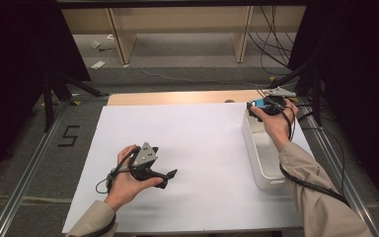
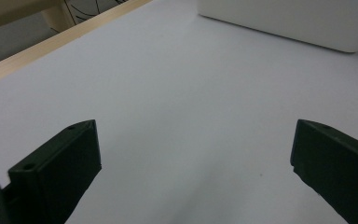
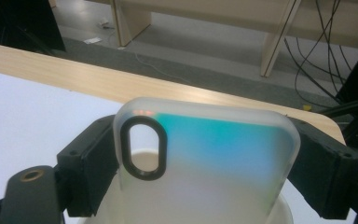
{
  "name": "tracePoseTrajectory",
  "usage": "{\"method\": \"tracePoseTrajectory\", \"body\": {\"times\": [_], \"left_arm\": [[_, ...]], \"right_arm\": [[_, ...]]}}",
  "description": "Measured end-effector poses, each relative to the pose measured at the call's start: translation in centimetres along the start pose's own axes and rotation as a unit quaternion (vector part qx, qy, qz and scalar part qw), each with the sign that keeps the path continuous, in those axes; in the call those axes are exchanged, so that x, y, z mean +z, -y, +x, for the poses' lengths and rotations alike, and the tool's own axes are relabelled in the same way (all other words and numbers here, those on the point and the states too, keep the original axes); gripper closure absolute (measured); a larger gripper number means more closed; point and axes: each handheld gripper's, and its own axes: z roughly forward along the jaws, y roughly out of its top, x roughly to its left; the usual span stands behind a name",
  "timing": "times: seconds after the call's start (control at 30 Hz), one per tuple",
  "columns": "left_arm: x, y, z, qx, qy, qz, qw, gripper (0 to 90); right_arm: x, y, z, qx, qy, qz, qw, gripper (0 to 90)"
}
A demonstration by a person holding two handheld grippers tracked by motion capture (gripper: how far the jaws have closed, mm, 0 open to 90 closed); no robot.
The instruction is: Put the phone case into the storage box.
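A frosted, translucent phone case (image 3: 214, 154) with a teal-blue tint and an oval camera cut-out stands upright between the black jaws of my right gripper (image 3: 207, 161), which is shut on its two sides. In the high view that gripper (image 1: 254, 107) holds the case (image 1: 260, 103) over the far end of a long white bin (image 1: 264, 163) at the table's right. My left gripper (image 1: 170, 177) rests low over the white sheet at the front left, pointing right. Its jaws stand wide apart in the left gripper view (image 2: 196, 154), with nothing between them.
A white sheet (image 1: 192, 143) covers the table, with a strip of bare wood (image 1: 177, 97) along the far edge. The bin's side wall (image 2: 289, 23) lies ahead of the left gripper. Black stand legs (image 1: 49, 94) and cables (image 1: 276, 44) sit beyond the table.
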Motion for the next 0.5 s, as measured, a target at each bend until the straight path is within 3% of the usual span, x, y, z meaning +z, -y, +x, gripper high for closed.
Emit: {"method": "tracePoseTrajectory", "body": {"times": [0.5], "left_arm": [[0.02, -0.02, -0.02, 0.001, 0.001, 0.0, 1.0, 0.7]], "right_arm": [[0.43, 0.19, 0.24, -0.012, 0.004, -0.002, 0.9999, 12.2]]}}
